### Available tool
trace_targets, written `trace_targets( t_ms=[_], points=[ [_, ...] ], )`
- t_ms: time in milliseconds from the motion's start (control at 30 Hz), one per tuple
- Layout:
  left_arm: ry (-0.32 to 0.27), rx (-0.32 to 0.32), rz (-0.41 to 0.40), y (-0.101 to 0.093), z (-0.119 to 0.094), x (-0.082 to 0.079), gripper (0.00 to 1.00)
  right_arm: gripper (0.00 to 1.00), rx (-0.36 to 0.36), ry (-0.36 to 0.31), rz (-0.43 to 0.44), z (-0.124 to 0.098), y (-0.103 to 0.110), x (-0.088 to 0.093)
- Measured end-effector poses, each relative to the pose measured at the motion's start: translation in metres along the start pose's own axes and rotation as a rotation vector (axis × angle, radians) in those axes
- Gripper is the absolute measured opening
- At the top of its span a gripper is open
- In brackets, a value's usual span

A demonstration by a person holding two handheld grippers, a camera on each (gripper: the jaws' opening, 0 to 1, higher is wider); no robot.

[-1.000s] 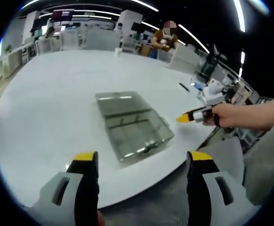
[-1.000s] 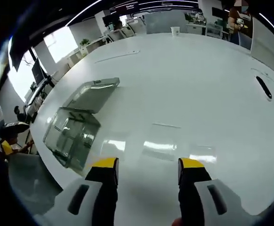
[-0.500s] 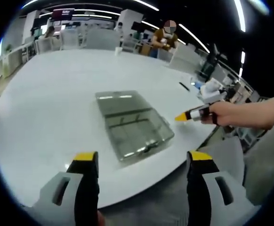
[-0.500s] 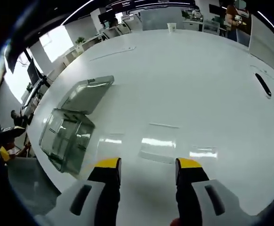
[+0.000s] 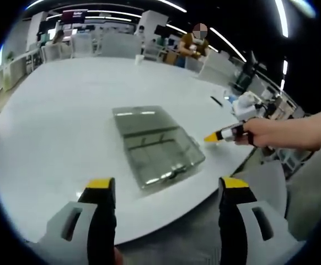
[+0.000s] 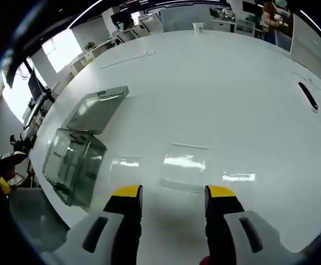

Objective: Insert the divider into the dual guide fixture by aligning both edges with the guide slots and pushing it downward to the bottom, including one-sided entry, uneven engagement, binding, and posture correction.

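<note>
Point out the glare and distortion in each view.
Right gripper view: ceiling lights glare off the white table around a flat clear sheet; the table edge bows. Left gripper view: glints on the clear box, and the background is soft.

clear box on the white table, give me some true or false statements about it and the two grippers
1. The clear box has its lid open and lying flat on the table. True.
2. The left gripper is shut on a divider. False: its jaws are apart with nothing between them.
3. The right gripper is open above a flat clear sheet lying on the table. True.
4. The box stands in the middle of the table, far from any edge. False: it sits close to the table's near edge.
5. A hand holds the right gripper. True.
</note>
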State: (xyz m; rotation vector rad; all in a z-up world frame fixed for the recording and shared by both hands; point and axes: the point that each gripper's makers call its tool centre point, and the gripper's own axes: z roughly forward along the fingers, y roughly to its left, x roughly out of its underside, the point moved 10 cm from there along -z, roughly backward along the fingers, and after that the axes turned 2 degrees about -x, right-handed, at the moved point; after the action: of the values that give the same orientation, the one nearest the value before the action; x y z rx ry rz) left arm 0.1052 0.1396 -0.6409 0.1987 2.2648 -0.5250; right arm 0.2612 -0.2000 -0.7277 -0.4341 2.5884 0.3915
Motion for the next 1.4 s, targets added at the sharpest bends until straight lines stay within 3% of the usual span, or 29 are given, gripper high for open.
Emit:
trace_targets(
  t_ms=[1400],
  points=[
    [-0.032, -0.006, -0.019, 0.004, 0.000, -0.002, 0.73, 0.31, 0.152, 0.267, 0.015, 0.008, 0.007, -0.026]
  ],
)
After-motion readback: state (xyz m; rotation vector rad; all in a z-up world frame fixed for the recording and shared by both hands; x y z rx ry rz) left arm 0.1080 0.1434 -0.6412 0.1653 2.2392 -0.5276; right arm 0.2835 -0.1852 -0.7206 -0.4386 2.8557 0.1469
